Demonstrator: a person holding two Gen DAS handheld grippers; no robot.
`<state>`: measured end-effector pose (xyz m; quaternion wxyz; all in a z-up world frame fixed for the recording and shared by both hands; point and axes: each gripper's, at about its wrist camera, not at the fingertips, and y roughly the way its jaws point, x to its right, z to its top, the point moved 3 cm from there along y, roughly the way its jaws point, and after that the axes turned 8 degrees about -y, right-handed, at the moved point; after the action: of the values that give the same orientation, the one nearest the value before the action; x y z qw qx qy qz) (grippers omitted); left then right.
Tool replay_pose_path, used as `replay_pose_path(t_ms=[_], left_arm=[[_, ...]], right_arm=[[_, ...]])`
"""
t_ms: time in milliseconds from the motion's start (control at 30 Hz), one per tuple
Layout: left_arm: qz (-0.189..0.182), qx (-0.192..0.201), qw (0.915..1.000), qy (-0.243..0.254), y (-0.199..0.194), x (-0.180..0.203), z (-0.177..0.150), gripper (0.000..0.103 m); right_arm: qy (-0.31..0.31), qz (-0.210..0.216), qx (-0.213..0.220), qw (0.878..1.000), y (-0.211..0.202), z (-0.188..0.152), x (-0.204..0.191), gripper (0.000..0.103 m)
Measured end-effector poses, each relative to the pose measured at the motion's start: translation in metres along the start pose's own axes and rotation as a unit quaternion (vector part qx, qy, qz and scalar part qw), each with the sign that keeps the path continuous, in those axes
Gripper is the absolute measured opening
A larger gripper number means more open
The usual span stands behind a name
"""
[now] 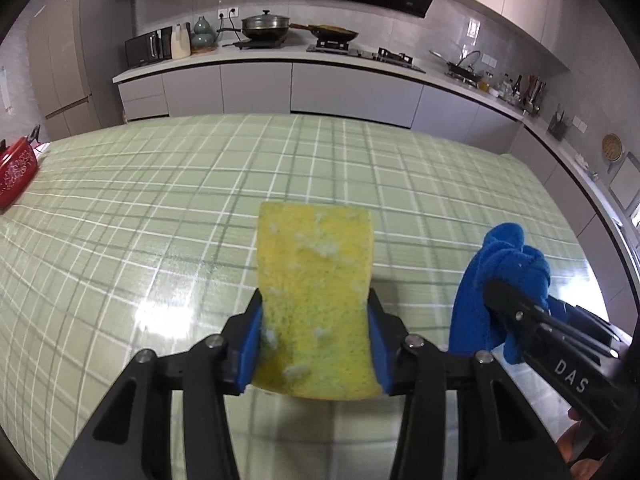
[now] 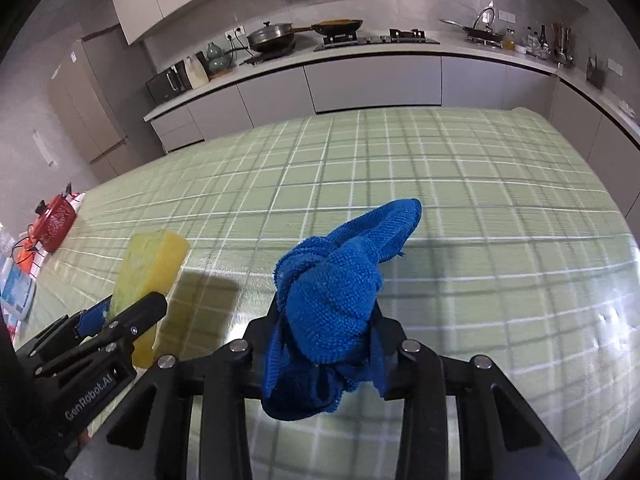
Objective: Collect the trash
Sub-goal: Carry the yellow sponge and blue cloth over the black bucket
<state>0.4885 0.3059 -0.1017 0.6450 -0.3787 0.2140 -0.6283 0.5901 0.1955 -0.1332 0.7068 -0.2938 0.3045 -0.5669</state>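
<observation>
My left gripper (image 1: 316,312) is shut on a yellow sponge (image 1: 316,280) with white foam flecks, held above the green checked tablecloth (image 1: 160,200). The sponge also shows in the right wrist view (image 2: 150,268), at the left. My right gripper (image 2: 326,320) is shut on a bunched blue cloth (image 2: 340,280), held above the table. The blue cloth shows at the right of the left wrist view (image 1: 500,280), beside the sponge and apart from it.
A red pot (image 1: 14,172) sits at the table's far left edge, also seen in the right wrist view (image 2: 54,222). A blue and white object (image 2: 16,286) lies nearer at the left. Kitchen counters (image 1: 280,60) with pans stand behind the table.
</observation>
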Motion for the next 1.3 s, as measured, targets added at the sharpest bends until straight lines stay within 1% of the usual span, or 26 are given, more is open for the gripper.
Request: replay_pose_path(t_ms=[100,267,367,467,633,700,800,900,1000,1067,1200,1300], left_arm=[[-0.002,0.006,1.0000,-0.001,-0.012,0.015,-0.006,0.047],[-0.008,0.015,0.9998,-0.007,-0.042,0.048,-0.032,0.047],[-0.018,0.014,0.9996,-0.015,-0.057,0.068,-0.051,0.047],[-0.030,0.009,0.9994,-0.014,-0.068,0.088,-0.069,0.047],[-0.056,0.001,0.9983,0.014,-0.084,0.123,-0.093,0.047],[-0.073,0.000,0.9969,0.029,-0.088,0.139,-0.104,0.047],[-0.096,-0.009,0.9946,0.038,-0.091,0.157,-0.121,0.047],[-0.110,-0.022,0.9926,0.046,-0.095,0.176,-0.138,0.047],[-0.119,-0.032,0.9907,0.058,-0.102,0.199,-0.150,0.047],[-0.127,-0.035,0.9893,0.064,-0.108,0.217,-0.158,0.047],[-0.135,-0.026,0.9876,0.075,-0.119,0.256,-0.172,0.047],[-0.134,-0.022,0.9881,0.074,-0.123,0.295,-0.186,0.047]], right_arm=[[0.004,0.010,0.010,1.000,-0.024,-0.007,0.013,0.038],[-0.002,0.024,0.028,0.999,-0.067,-0.029,0.039,0.038],[-0.004,0.033,0.032,0.999,-0.094,-0.047,0.062,0.038],[-0.005,0.032,0.032,0.999,-0.119,-0.070,0.085,0.038],[0.021,0.019,0.032,0.999,-0.158,-0.110,0.125,0.038],[0.033,0.002,0.037,0.999,-0.174,-0.126,0.139,0.038],[0.053,-0.022,0.037,0.998,-0.195,-0.151,0.160,0.038],[0.061,-0.046,0.028,0.997,-0.214,-0.176,0.179,0.038],[0.082,-0.056,0.024,0.995,-0.237,-0.199,0.204,0.038],[0.091,-0.061,0.026,0.994,-0.249,-0.206,0.219,0.038],[0.100,-0.068,0.039,0.992,-0.278,-0.222,0.257,0.038],[0.100,-0.064,0.045,0.992,-0.296,-0.236,0.294,0.038]])
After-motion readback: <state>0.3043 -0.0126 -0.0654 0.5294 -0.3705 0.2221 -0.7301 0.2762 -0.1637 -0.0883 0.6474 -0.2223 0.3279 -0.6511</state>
